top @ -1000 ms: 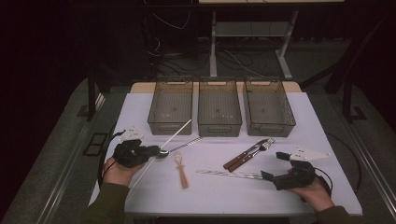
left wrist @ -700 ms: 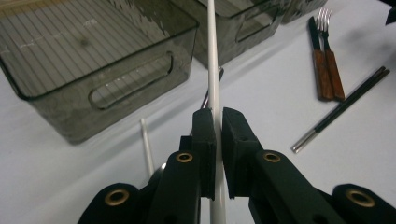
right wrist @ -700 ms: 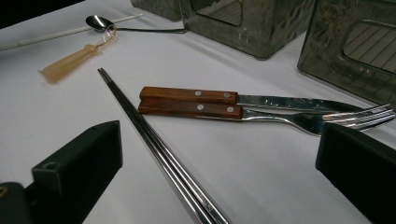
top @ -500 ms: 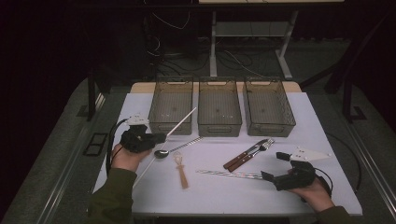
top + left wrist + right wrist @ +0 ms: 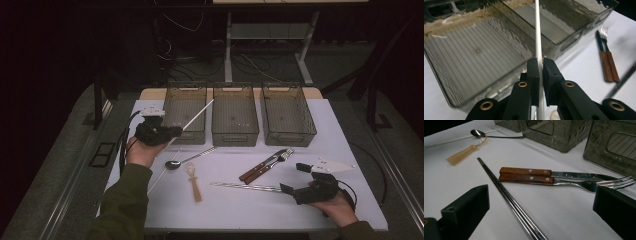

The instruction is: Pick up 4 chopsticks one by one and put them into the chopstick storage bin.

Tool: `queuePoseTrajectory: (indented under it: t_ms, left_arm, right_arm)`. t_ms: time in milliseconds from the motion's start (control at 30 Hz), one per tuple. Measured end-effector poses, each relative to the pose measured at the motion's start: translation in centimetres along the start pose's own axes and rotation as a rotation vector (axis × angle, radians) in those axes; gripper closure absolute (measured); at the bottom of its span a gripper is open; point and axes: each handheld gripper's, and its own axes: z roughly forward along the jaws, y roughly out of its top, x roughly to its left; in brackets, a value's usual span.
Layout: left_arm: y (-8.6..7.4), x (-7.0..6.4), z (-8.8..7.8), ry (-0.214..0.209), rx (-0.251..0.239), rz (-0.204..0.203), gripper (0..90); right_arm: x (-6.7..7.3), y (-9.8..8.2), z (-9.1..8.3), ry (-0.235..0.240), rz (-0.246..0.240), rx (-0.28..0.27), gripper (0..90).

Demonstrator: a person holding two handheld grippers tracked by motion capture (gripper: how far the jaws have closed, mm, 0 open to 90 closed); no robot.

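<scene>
White stick (image 5: 192, 119) slants over the left bin (image 5: 186, 114) in the high view, clamped by the left gripper (image 5: 172, 131), that forearm raised off the table (image 5: 235, 210); the right gripper (image 5: 295, 181) lies low by the chopsticks (image 5: 245, 187). Left gripper view: jaws pinch the stick (image 5: 538, 37) above the bin (image 5: 474, 55). Right gripper view: jaws wide apart around chopsticks (image 5: 509, 202), near knife (image 5: 541, 172) and fork (image 5: 564, 182); no writing readable

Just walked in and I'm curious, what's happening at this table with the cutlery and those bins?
A person holds a gripper in each hand. The left gripper is shut on a thin white stick, lifted over the leftmost bin of three. The right gripper is open, resting near the metal chopsticks. A knife and fork, a spoon and a small wooden utensil lie on the table.
</scene>
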Motion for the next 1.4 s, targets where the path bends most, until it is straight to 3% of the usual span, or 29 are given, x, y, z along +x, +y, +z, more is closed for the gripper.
queuePoseTrajectory:
  t_ms: [300, 500, 733, 833, 1133, 1267, 1400]
  left_arm:
    - [2.9, 2.0, 1.3, 0.041, -0.01, 0.009, 84.1]
    - [4.3, 3.6, 2.2, 0.072, -0.038, -0.025, 84.2]
    - [5.4, 5.1, 4.2, 0.098, -0.01, -0.016, 84.1]
    - [5.5, 5.8, 5.4, 0.112, 0.022, -0.026, 84.1]
    - [4.9, 7.6, 7.5, 0.166, 0.059, -0.093, 84.1]
    - [4.2, 8.3, 8.1, 0.199, 0.118, -0.105, 84.1]
    - [3.7, 8.7, 8.6, 0.205, 0.149, -0.121, 84.1]
  right_arm:
    - [0.0, 0.0, 0.0, 0.004, 0.001, -0.001, 0.8]
    - [0.0, 0.0, -0.1, 0.008, 0.005, -0.006, 0.8]
    - [0.0, 0.0, -0.1, 0.01, 0.007, -0.006, 0.8]
    - [0.0, 0.0, -0.2, 0.01, 0.013, -0.011, 0.8]
    - [-0.1, 0.1, -0.2, 0.016, 0.011, -0.015, 0.8]
    - [-0.1, 0.1, -0.3, 0.019, 0.013, -0.017, 0.8]
    - [0.0, 0.1, -0.3, 0.021, 0.013, -0.018, 0.8]
